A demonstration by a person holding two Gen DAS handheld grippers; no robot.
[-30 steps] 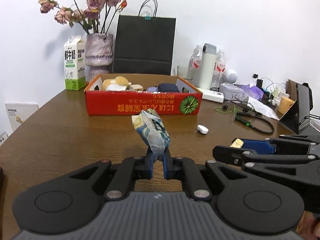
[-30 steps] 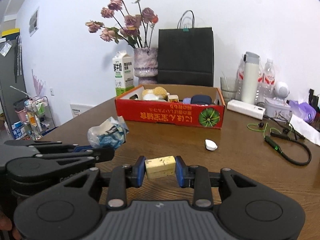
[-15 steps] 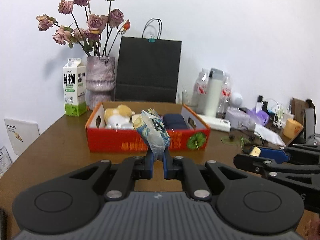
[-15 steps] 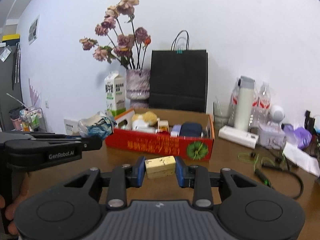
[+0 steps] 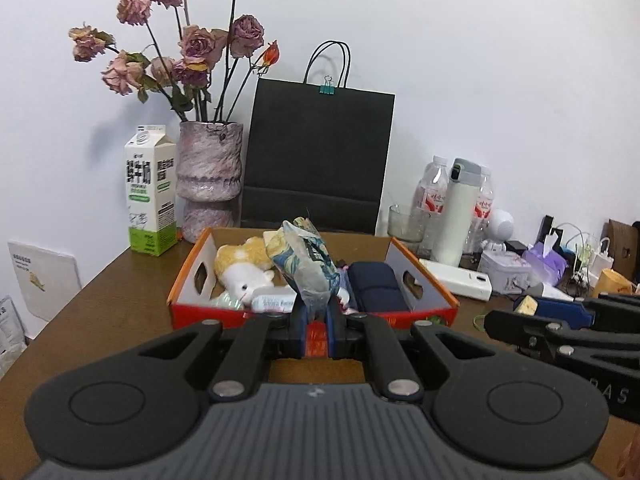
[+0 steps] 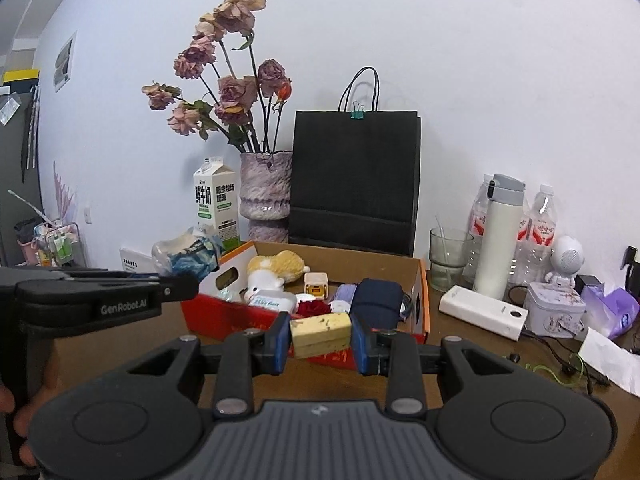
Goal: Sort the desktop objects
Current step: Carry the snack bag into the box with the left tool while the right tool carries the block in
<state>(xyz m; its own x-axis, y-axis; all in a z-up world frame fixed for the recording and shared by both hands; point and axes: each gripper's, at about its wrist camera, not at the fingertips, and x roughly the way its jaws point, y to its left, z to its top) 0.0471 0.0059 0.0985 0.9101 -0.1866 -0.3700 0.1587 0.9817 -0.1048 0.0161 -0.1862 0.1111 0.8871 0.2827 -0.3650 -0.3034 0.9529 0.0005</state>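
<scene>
A: What does the left gripper [image 5: 316,320] hold?

B: Its fingers pinch a crinkled blue-and-white plastic packet [image 5: 304,266], raised just before the near red wall of the open cardboard box [image 5: 188,316].

A: And the right gripper [image 6: 320,340]?

B: It clamps a pale yellow rectangular block [image 6: 320,334], level with the box's near edge. Bare brown wooden table [image 5: 100,316] lies left of the box; the white power bank [image 6: 482,312] sits just beside its right wall.
</scene>
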